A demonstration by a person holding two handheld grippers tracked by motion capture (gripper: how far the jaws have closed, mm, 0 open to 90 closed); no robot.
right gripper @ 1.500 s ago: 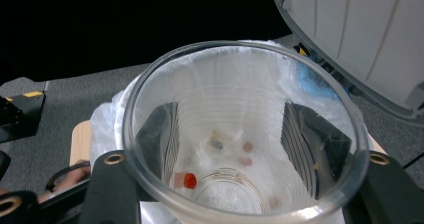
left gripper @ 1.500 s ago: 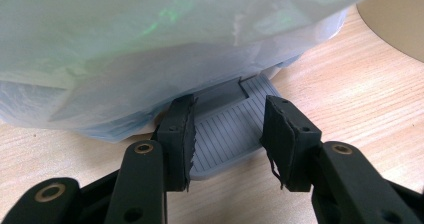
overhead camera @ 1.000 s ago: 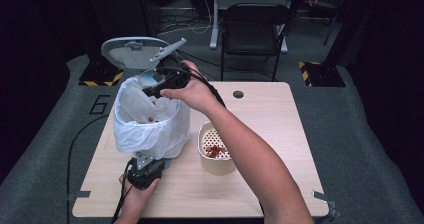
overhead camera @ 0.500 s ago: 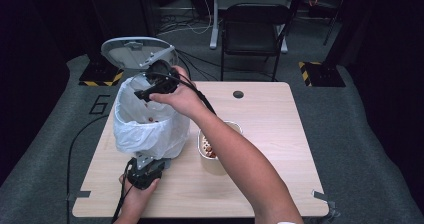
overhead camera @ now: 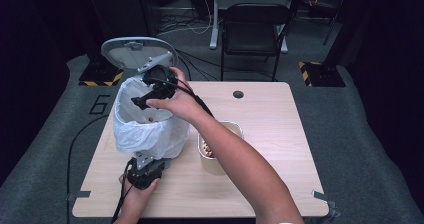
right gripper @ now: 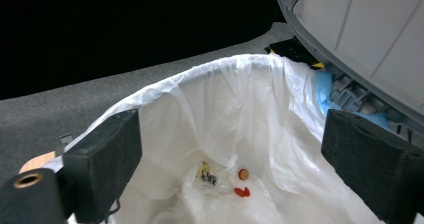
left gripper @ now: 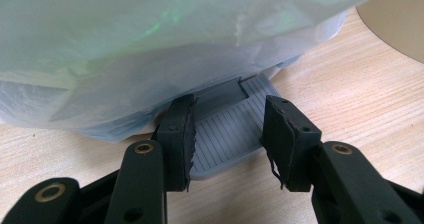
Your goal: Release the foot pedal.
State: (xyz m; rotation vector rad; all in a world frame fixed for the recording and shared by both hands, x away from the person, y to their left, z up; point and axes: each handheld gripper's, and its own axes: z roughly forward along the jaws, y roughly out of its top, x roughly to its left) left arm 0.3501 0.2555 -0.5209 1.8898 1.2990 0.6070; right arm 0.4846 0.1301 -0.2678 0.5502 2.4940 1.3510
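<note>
Both grippers are black. The left gripper point(left gripper: 227, 134) has two blocky jaws faced with dark pads frayed at their lower edges, each jaw hinged behind the pad to a rounded link with a brass-ringed pivot hole, and a black cable trails back from it. The right gripper point(right gripper: 235, 169) shows two broad, rectangular, matte pads, with one brass-ringed hole behind the left pad; both forearms are bare, without sleeves.

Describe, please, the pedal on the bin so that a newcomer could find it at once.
Start at the wooden table and find the bin lined with a white bag at its left side. At the bin's foot, on the person's side, a flat grey pedal juts out between the left gripper's open jaws. Its ribbed surface sets it apart.
</note>
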